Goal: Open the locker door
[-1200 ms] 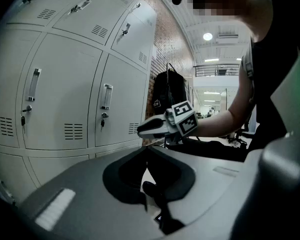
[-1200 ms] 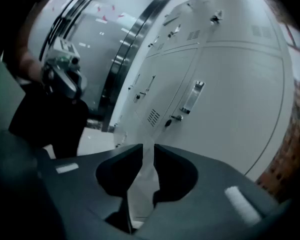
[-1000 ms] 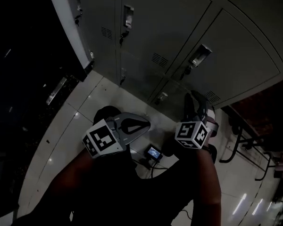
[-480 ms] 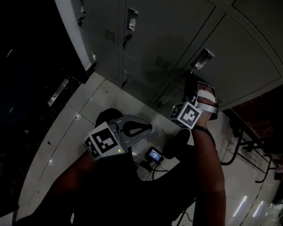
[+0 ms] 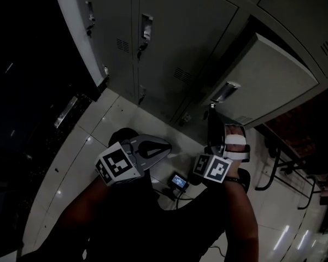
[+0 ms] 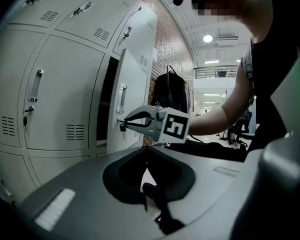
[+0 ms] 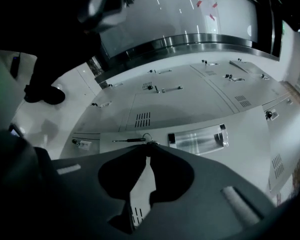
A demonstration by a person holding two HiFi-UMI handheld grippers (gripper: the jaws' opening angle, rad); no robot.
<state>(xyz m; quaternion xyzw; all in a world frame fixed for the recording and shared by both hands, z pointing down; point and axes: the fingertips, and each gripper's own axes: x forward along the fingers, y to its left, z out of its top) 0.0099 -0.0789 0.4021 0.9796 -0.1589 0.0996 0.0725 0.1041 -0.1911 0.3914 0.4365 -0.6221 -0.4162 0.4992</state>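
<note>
Right gripper view: the right gripper [image 7: 149,147] is closing on the key [image 7: 146,136] at its tips, to pull the door [image 7: 245,121] outward. Beside it, the left gripper [image 6: 144,149] (empty) sits pinched together, idle.

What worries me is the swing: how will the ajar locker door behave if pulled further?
The locker door looks like flat sheet metal, so probably rigid and fairly light. Already ajar, it should likely pivot freely rather than flex.
</note>
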